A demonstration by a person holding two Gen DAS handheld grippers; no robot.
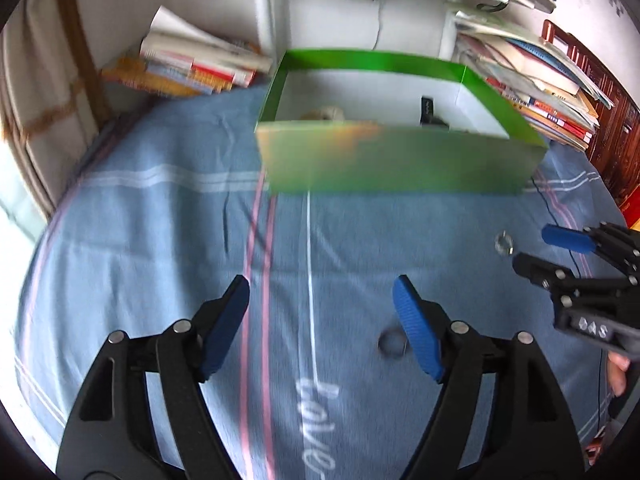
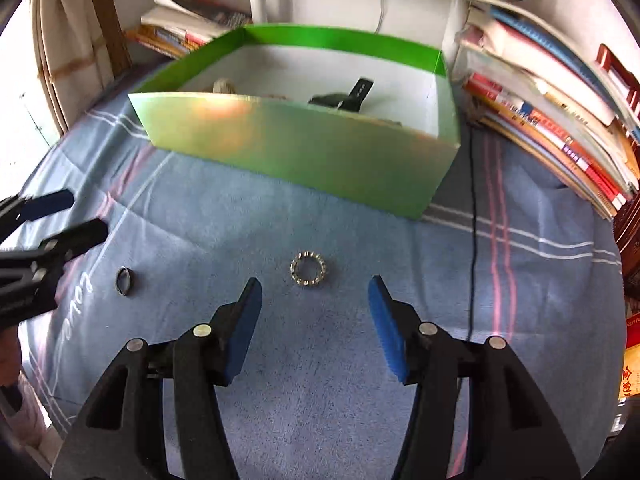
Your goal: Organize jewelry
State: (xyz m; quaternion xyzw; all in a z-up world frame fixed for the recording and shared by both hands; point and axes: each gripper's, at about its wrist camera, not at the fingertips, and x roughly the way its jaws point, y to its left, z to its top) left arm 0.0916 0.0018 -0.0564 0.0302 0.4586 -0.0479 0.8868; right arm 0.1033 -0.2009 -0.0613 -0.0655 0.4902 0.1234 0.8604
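Lying flat on blue bedsheet (image 2: 320, 360) short of green box (image 2: 304, 148): beaded ring (image 2: 308, 269) just ahead of right gripper (image 2: 315, 304), dark ring (image 1: 393, 344) beside left gripper (image 1: 320, 300); both grippers wide, empty.

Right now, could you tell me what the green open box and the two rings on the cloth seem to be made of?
Green open box: likely glossy cardboard; thin walls, sheen. Studded silver ring: apparently shiny metal, glinting beads. Plain dark ring: probably metal; smooth band, too small to confirm.

Bare blanket (image 2: 320, 360) around beaded ring (image 2: 308, 269); green box (image 2: 304, 148) blocks beyond.
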